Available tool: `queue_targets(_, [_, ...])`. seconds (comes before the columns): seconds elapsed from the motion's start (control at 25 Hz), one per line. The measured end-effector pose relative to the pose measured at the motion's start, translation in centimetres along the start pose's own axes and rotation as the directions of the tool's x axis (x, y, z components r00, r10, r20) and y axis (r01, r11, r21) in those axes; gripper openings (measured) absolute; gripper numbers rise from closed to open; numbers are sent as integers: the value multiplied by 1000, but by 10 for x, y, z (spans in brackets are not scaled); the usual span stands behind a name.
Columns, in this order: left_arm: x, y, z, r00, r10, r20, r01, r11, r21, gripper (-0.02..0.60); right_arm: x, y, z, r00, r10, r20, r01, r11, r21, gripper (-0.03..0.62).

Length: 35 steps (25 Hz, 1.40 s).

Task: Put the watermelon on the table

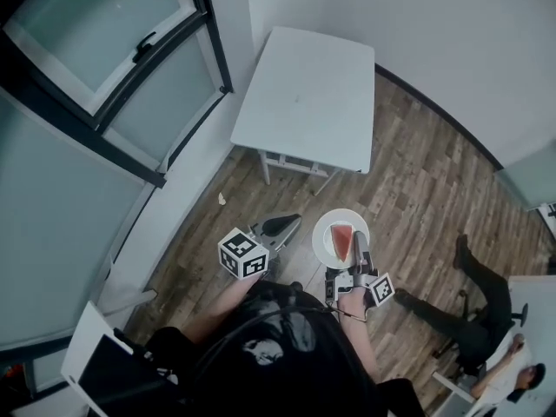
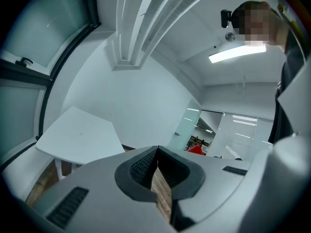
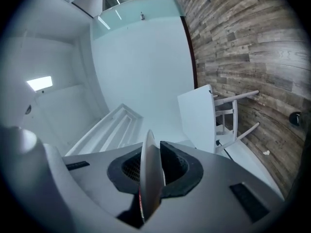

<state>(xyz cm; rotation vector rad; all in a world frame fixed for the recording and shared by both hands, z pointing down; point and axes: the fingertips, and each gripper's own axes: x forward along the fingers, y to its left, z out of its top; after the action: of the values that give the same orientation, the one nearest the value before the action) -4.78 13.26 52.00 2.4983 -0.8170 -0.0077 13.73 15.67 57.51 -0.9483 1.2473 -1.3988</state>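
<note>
Left gripper (image 1: 287, 225) (image 2: 156, 155): jaws closed, tips meeting. Nothing is between the pads; only a thin wedge of wooden floor (image 1: 417, 172) shows through the gap behind the tips.
Left gripper position: held level in front of the person's chest, left of the plate and apart from it. Its marker cube (image 1: 241, 254) faces up.
Right gripper (image 1: 359, 243) (image 3: 154, 171): jaws clamped on the plate's rim, at the right-hand edge as the head view shows it. In the right gripper view the plate stands edge-on between the pads.
Right marker cube (image 1: 380, 288): just behind the jaws, over the right hand (image 1: 352, 301).
Plate (image 1: 326, 230) (image 3: 147, 149): white and round, carried above the floor by the right gripper alone.
Watermelon (image 1: 341, 242): one red slice lying on the plate, just left of the right jaws. Whether the pads touch it cannot be made out.
Watermelon relative to left jaws: to their right, with the plate rim between, no contact.
Table (image 1: 304, 94) (image 2: 80, 137) (image 3: 197, 115): white, on white legs, ahead of both grippers and well apart from the plate. It stands beside the window (image 1: 104, 50) and against the white wall (image 1: 417, 16).
Seated person (image 1: 486, 337): far right of the head view, on the floor side away from the table.
</note>
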Motion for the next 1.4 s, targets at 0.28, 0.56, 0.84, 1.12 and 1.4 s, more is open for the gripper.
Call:
queue_targets(0.28, [42, 62, 38, 993, -104, -62, 105, 994, 8, 5, 78, 1, -22, 999, 24, 47, -25, 999, 22, 34])
queue_targets(0.56, [89, 94, 60, 986, -148, -73, 146, 989, -27, 5, 114, -6, 22, 991, -5, 131, 3, 1000, 20, 34])
queue_targets(0.84, [165, 137, 65, 989, -111, -103, 108, 994, -36, 5, 198, -21, 76, 996, -19, 82, 18, 1000, 17, 34])
queue_targets(1.12, [245, 184, 102, 991, -38, -127, 44, 998, 43, 3, 295, -19, 134, 1000, -7, -21, 7, 1000, 1, 34])
queue_targets(1.4, [312, 235, 98, 987, 40, -156, -30, 997, 64, 4, 363, -45, 191, 996, -66, -61, 64, 998, -30, 34])
